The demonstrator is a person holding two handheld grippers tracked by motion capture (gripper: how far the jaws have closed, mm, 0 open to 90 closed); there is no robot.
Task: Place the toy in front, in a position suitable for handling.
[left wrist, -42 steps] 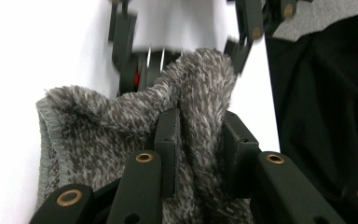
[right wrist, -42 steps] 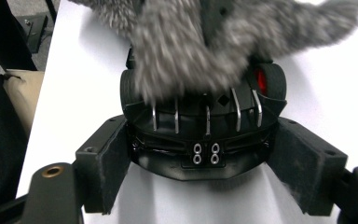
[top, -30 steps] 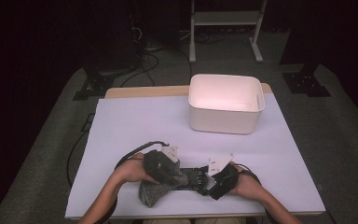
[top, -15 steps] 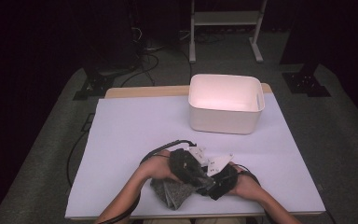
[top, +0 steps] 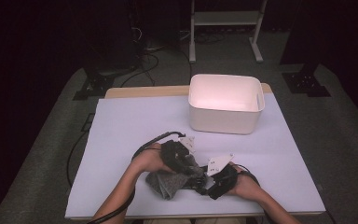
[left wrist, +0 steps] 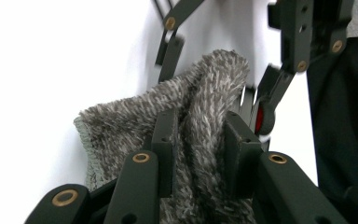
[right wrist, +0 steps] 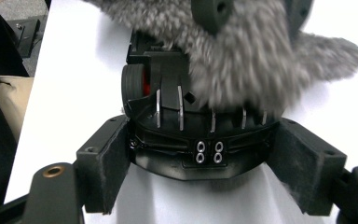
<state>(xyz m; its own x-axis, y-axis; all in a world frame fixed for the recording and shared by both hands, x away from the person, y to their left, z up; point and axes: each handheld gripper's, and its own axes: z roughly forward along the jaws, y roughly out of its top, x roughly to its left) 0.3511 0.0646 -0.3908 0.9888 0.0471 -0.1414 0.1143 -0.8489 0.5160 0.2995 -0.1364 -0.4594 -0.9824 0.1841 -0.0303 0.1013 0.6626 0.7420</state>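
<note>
I am folding the grey fuzzy cloth point(top: 170, 183) at the near table edge. My left gripper point(left wrist: 199, 150) pinches it; my right gripper point(right wrist: 214, 168) stands wide apart. Next I must lay the fold flat.

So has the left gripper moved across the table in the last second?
Yes. The left gripper, shut on the grey cloth, has shifted rightward toward the right gripper, ending closer under the white bin.

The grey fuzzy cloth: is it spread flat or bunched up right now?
Bunched. The cloth is pinched into a raised fold between the left gripper pads, part lifted off the white table.
</note>
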